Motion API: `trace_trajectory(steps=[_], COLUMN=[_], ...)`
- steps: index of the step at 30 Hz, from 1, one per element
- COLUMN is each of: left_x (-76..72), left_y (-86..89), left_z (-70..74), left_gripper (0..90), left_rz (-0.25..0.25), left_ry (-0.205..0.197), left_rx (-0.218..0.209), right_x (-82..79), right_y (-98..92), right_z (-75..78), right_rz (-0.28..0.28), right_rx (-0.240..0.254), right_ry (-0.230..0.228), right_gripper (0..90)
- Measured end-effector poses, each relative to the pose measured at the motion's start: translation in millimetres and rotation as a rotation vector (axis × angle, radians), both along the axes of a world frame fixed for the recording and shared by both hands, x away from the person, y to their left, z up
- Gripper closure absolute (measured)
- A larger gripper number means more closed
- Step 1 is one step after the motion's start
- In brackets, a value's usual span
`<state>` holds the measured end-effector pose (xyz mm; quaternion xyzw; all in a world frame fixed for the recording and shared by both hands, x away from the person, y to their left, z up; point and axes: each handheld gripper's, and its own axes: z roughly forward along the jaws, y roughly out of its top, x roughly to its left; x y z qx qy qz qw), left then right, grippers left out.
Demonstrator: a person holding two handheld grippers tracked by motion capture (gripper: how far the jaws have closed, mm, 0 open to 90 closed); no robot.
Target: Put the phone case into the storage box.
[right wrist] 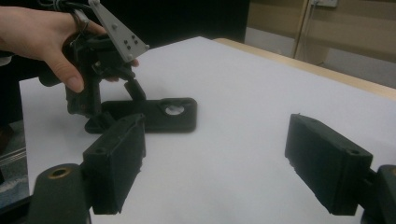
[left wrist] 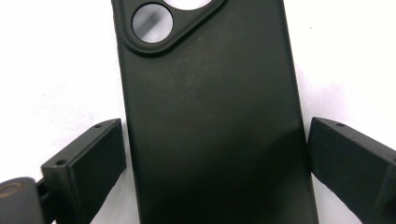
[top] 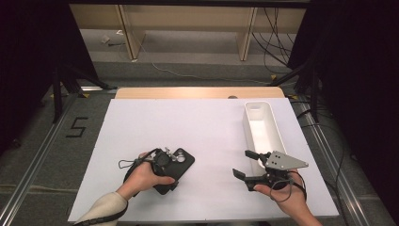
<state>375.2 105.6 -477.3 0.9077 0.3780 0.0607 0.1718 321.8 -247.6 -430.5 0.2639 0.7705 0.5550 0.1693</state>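
Two grippers are over a white board that covers the table. The left gripper sits near the board's front edge, left of the middle. It hangs right over a black phone case. In the left gripper view the phone case lies flat on the white board between the two black jaws. One jaw stands on each long side of the case. There is a thin gap on both sides, so the jaws are not pressing on it. The round camera holes of the case point away from the gripper.

The right gripper is near the front right corner of the board. Its jaws are wide apart and hold nothing. It points toward the phone case, with bare board between them. A long white tray lies along the right edge of the board, just beside the right gripper. The right gripper view shows the phone case lying flat, with the left gripper on top of it.
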Motion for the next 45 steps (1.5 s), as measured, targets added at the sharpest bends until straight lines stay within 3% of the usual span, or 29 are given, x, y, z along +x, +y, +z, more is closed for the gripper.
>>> trace_trajectory(steps=[45], left_x=[-1.6], left_y=[-2.9], left_z=[3.2], left_gripper=[11.7], left_rz=[0.023], left_ry=[0.013], left_rx=[0.009], right_x=[0.4], right_y=[0.8], right_z=[-1.1], right_rz=[0.007], right_rx=[0.0], right_ry=[0.008], right_gripper=[21.5])
